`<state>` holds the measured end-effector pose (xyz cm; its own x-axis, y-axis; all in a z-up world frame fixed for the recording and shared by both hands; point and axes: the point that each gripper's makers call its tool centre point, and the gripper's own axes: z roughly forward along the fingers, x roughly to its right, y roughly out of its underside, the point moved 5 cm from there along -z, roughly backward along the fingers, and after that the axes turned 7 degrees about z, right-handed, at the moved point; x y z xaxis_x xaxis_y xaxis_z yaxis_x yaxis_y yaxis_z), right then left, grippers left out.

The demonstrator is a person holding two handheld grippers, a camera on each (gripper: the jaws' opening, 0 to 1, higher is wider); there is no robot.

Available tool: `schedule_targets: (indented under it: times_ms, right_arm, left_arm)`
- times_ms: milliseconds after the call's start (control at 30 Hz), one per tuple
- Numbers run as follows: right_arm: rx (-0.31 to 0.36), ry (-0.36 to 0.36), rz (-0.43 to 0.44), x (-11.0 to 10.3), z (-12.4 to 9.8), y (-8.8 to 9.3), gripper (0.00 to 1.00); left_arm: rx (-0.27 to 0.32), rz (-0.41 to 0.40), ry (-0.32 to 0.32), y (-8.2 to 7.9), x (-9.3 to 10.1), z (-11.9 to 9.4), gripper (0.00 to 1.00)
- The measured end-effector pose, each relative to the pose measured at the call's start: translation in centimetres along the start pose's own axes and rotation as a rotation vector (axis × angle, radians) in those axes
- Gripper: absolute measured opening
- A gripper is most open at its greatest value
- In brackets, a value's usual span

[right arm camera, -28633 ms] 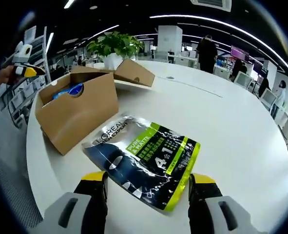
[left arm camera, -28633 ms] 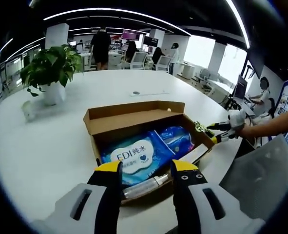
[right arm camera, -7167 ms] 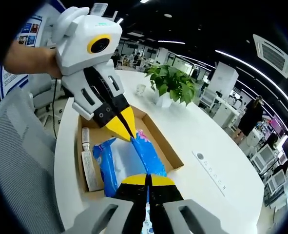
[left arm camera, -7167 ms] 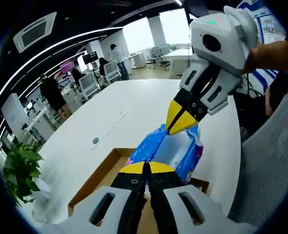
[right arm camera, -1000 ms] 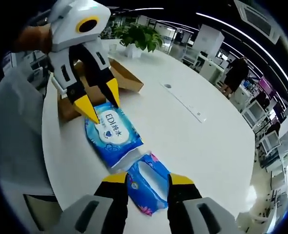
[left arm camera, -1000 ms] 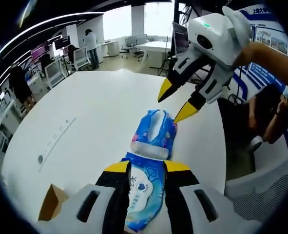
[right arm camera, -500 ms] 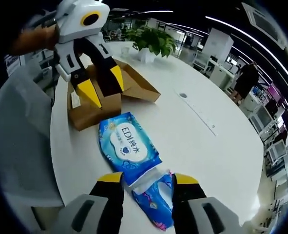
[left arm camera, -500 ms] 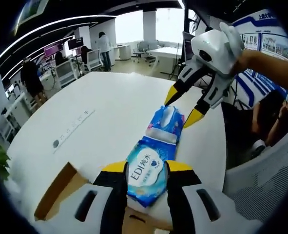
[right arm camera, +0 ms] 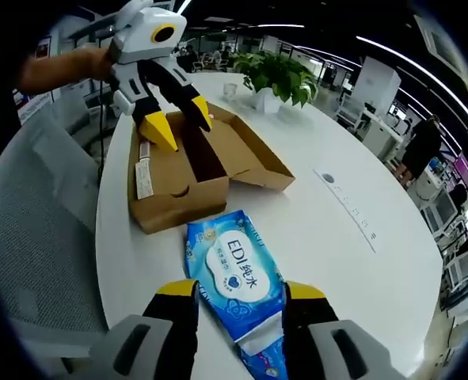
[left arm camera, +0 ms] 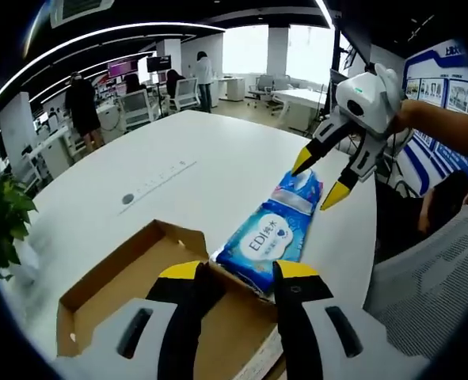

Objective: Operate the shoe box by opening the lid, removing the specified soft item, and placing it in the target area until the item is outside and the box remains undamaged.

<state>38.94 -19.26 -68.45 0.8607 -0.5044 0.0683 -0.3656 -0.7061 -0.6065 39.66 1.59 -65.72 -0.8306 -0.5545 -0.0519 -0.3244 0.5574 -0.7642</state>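
A blue pack of wet wipes [left arm camera: 269, 237] lies flat on the white table just beyond the open cardboard shoe box [left arm camera: 131, 273]. My left gripper [left arm camera: 237, 273] stands open above the box's near end, with nothing between its jaws. My right gripper [left arm camera: 319, 179] hovers open past the pack's far end. In the right gripper view the wipes pack [right arm camera: 237, 277] lies between the open jaws of my right gripper [right arm camera: 241, 290]. Behind it stands the shoe box [right arm camera: 174, 206], lid folded back, a white tube [right arm camera: 145, 176] inside. My left gripper [right arm camera: 178, 121] hangs open over the box.
A potted plant [right arm camera: 277, 75] stands at the table's far side, also at the left edge as the plant [left arm camera: 0, 222]. A flat strip [right arm camera: 348, 207] lies on the table. A mesh office chair [right arm camera: 36, 237] stands close to the table edge. People stand among distant desks.
Both grippers, shut on the pack seven seconds ago, are open, and the pack lies on the table. Over the last second both have drawn back, bringing the box into view.
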Motion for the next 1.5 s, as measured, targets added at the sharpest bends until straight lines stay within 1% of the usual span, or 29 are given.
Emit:
schedule_targets:
  times_ms: [267, 400, 500, 567, 667, 733, 833, 900, 1033, 1233, 1267, 1400, 1500]
  right_arm:
    - [0.023, -0.056, -0.042, -2.0, 1.3, -1.9, 0.43]
    - [0.035, -0.075, -0.053, -2.7, 1.8, -2.8, 0.43]
    - [0.05, -0.106, -0.074, -3.7, 2.4, -3.6, 0.44]
    - [0.048, -0.122, -0.087, -4.2, 2.7, -3.9, 0.45]
    - [0.049, -0.138, -0.105, -4.8, 3.2, -4.4, 0.46]
    - [0.052, -0.157, -0.117, -5.3, 3.6, -4.8, 0.46]
    - [0.052, -0.181, -0.142, -6.0, 4.0, -5.3, 0.46]
    - [0.053, -0.199, -0.151, -6.5, 4.3, -5.7, 0.47]
    - [0.053, -0.224, -0.172, -7.3, 5.1, -6.6, 0.48]
    - [0.046, -0.262, -0.198, -8.4, 6.6, -7.5, 0.48]
    - [0.043, -0.266, -0.202, -8.5, 6.8, -7.6, 0.47]
    - [0.033, -0.286, -0.23, -9.1, 7.7, -8.0, 0.47]
    - [0.028, -0.294, -0.239, -9.3, 8.2, -8.2, 0.47]
  left_arm:
    - [0.013, -0.051, -0.065, 2.3, -1.9, -3.8, 0.38]
    - [0.026, -0.077, -0.117, 3.7, -3.0, -5.8, 0.39]
    - [0.028, -0.103, -0.146, 4.9, -3.5, -7.2, 0.39]
    - [0.027, -0.118, -0.164, 5.9, -3.8, -8.1, 0.39]
    - [0.011, -0.132, -0.204, 7.8, -4.2, -9.5, 0.39]
    - [0.008, -0.145, -0.224, 8.7, -4.5, -10.3, 0.39]
    - [0.003, -0.168, -0.243, 10.1, -4.7, -11.5, 0.39]
    - [-0.015, -0.175, -0.261, 11.2, -4.9, -12.3, 0.39]
    - [-0.026, -0.205, -0.292, 12.9, -5.2, -13.9, 0.39]
    - [-0.044, -0.251, -0.336, 15.4, -5.8, -15.4, 0.39]
    - [-0.049, -0.264, -0.348, 16.0, -5.9, -15.8, 0.39]
    - [-0.07, -0.295, -0.366, 17.7, -6.0, -16.3, 0.38]
    - [-0.077, -0.31, -0.376, 18.6, -5.9, -16.4, 0.36]
